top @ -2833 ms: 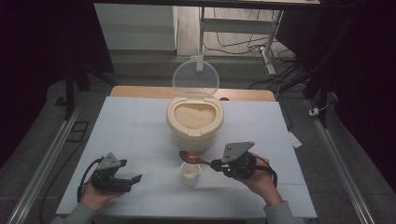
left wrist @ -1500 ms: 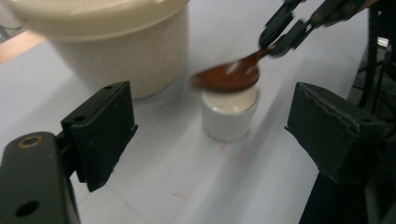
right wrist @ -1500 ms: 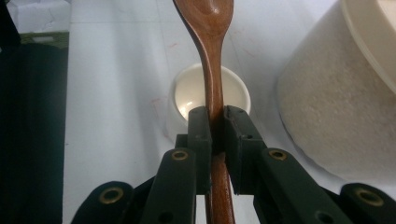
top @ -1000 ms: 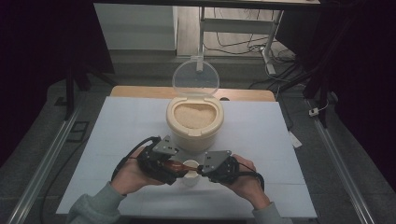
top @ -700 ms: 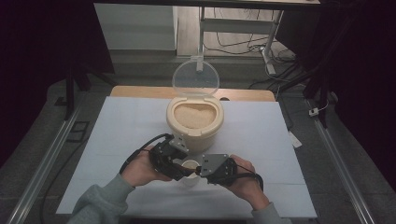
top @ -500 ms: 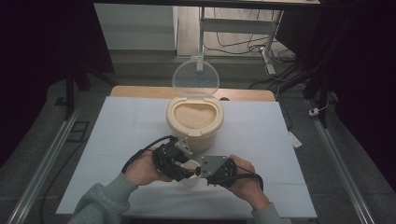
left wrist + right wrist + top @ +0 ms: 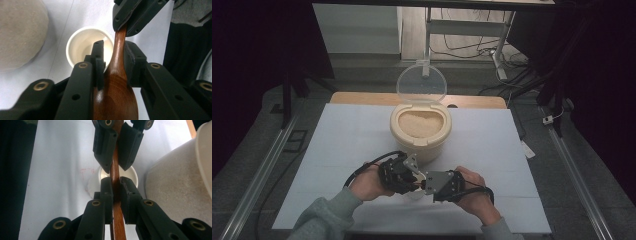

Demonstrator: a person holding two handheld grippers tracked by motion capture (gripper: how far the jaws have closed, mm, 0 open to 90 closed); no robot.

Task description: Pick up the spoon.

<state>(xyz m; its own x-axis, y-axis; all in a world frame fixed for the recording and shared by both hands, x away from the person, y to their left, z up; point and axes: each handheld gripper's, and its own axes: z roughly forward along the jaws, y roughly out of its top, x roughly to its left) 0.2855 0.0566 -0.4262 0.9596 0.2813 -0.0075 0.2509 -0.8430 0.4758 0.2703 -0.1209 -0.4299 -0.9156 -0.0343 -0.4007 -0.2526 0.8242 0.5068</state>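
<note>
Handover midway — right claw (image 7: 115,185) pinches brown wooden spoon (image 7: 117,75); left claw (image 7: 113,53), just closing, brackets its neck above small white cup (image 7: 82,47). Scooping undone.

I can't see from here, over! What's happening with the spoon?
Right gripper clamped on wooden spoon handle. Left gripper jaws just closing around spoon neck. Small white cup underneath.

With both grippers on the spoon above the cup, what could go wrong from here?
1. The left gripper has just been closing on the spoon near its bowl; the pads sit on a curved part, so it may slip or twist.
2. The right gripper grips the handle too; pulling before one lets go could strain the spoon.
3. The cup stands right below, beside the rice container; a dropped spoon could tip it.
</note>
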